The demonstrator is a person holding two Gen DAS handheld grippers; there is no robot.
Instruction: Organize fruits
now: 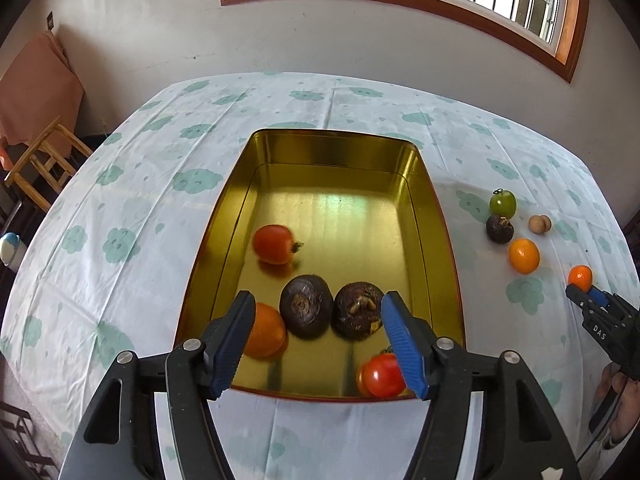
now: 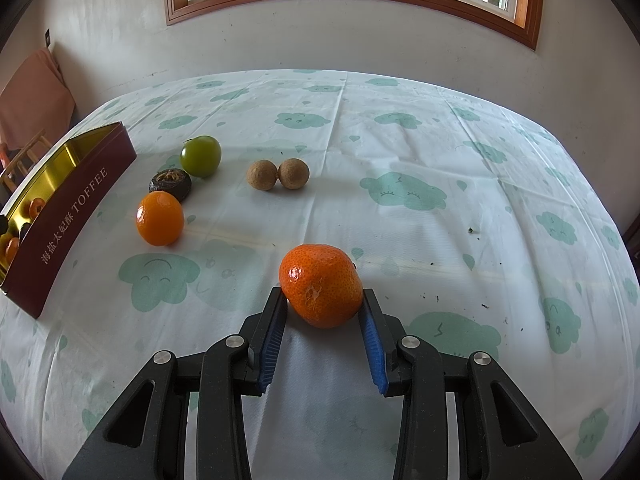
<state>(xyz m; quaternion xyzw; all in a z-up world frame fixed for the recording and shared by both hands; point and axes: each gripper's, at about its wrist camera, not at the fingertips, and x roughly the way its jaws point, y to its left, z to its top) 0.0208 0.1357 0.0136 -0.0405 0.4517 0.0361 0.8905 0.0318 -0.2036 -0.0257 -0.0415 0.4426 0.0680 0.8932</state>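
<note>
Fruits are split: five lie in the tin (image 1: 436, 216); others sit near the table's right edge. Left gripper (image 1: 318, 344) hangs apart, empty, over the tin. Right gripper (image 2: 325, 312) clamps a mandarin (image 2: 320, 284) by its tips; it could roll free.

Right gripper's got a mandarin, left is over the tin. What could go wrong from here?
1. The right gripper pinches the mandarin only at its fingertips, and the peel has a scuff; it may slip or tear.
2. The tin's near end is crowded with two dark fruits and a tomato; dropping there risks bruising.
3. The open left gripper hangs over the tin, in the drop path.
</note>
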